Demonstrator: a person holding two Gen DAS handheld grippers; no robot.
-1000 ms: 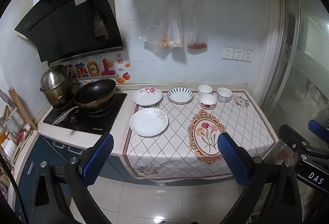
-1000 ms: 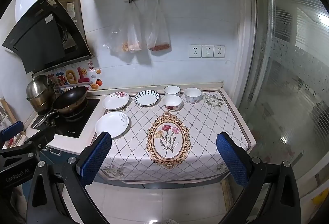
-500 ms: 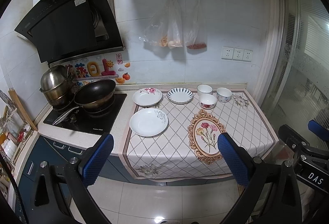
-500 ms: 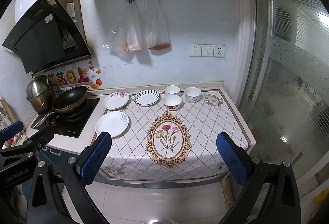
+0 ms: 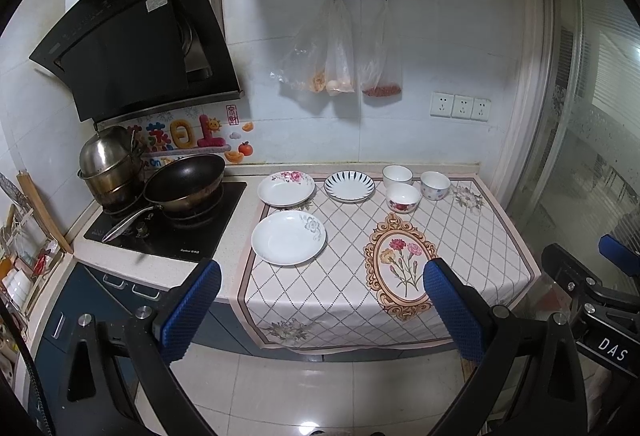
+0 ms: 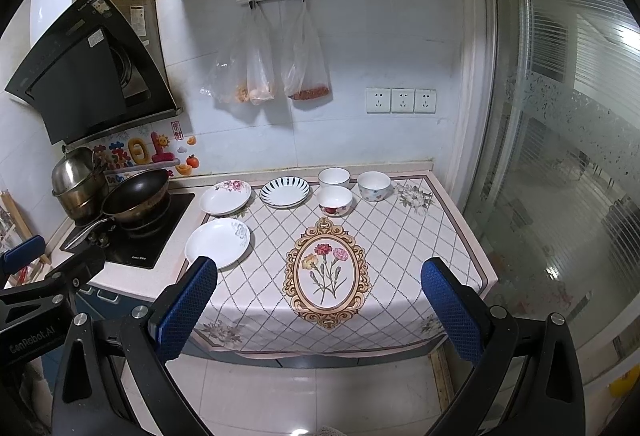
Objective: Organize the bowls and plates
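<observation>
A small kitchen counter under a patterned cloth (image 5: 400, 300). Three plates (image 5: 288, 242) sit left, three bowls (image 5: 403, 197) right, all well ahead of both grippers. Left gripper (image 5: 320, 312) faces the plates, right gripper (image 6: 318, 310) the bowls; both gape, empty.

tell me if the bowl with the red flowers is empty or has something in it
Empty. The red-flowered bowl stands upright on the tablecloth, and its white inside shows bare in both views.

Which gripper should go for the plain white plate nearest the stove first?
Probably left: the white plate lies toward the left gripper, which is open and empty, on the stove side.
</observation>
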